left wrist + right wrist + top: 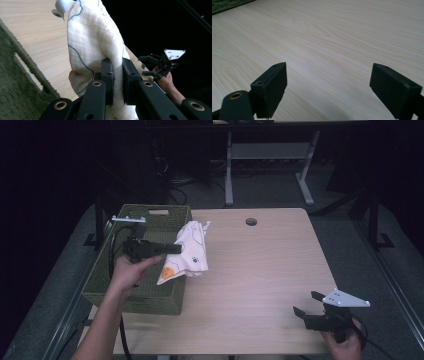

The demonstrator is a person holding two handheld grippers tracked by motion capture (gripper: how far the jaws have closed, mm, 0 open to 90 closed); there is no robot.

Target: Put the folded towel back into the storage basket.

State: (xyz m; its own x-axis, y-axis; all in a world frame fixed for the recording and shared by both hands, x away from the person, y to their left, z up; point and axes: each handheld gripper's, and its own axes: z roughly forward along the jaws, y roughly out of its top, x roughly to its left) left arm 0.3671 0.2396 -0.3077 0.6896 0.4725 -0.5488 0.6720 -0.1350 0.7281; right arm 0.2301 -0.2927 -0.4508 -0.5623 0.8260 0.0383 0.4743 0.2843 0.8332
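Note:
A white cloth (191, 251) with blue line drawings and orange spots hangs in the air over the basket's right rim and the table edge. My left gripper (177, 249) is shut on it, held level by a hand above the green woven basket (102, 281). In the left gripper view the cloth (92, 40) is pinched between the two black pads (108, 75) and drapes down past them. My right gripper (306, 305) rests low at the table's near right corner, its jaws wide apart. In the right gripper view, bare wood lies between its fingertips (274, 85).
The light wooden table (260, 270) has a round cable hole (251, 221) near its far edge. The basket stands on the table's left side. A desk frame (270, 160) and cables stand on the dark floor behind.

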